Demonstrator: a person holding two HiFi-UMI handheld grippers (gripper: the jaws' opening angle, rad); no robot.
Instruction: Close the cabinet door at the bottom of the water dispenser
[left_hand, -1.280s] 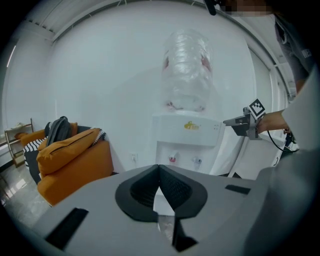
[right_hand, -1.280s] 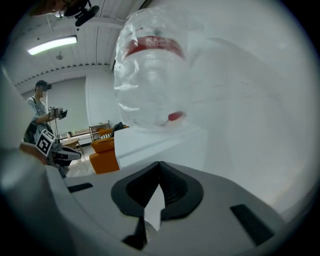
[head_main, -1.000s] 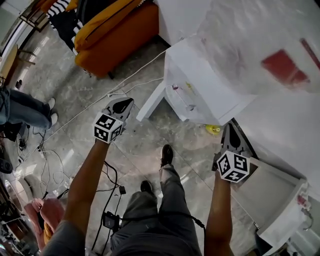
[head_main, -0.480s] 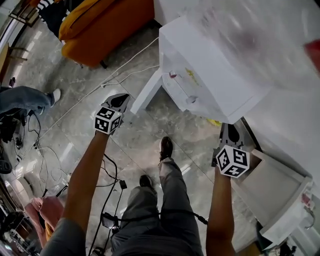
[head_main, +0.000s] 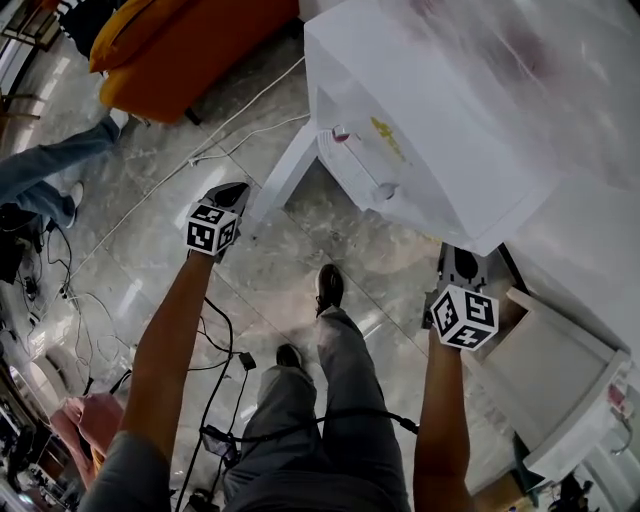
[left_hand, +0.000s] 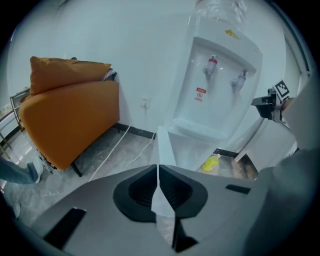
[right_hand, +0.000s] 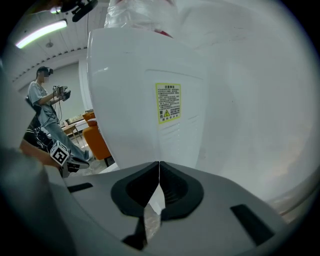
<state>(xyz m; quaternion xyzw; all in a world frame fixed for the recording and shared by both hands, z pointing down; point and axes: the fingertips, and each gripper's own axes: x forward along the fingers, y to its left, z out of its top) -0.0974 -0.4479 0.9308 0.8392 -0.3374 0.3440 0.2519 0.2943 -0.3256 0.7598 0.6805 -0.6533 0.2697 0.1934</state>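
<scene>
**A:** How far along is it?

**B:** Not started, I'd judge. The left gripper (head_main: 230, 192) has its jaws pressed together on nothing. The cabinet door (head_main: 282, 178) stands swung out from the bottom of the water dispenser (head_main: 450, 110), its free edge near that gripper at about 2 o'clock, and I see no contact between them. The right gripper (head_main: 461, 262) is likewise closed and empty, facing the dispenser's side wall.

**A:** So what's left?

**B:** All of it: meet the door and push it home.

**A:** And the room?

**B:** A polished, marbled stone floor (head_main: 340, 240). In the head view another person's legs (head_main: 45, 165) are at 9 o'clock, with loose cables (head_main: 90, 300) trailing below them. An orange sofa (head_main: 190, 40) sits at 11 and a white unit (head_main: 550, 370) at 4. The left gripper view also shows a yellow bottle (left_hand: 211, 162) lying by the dispenser's foot.
</scene>
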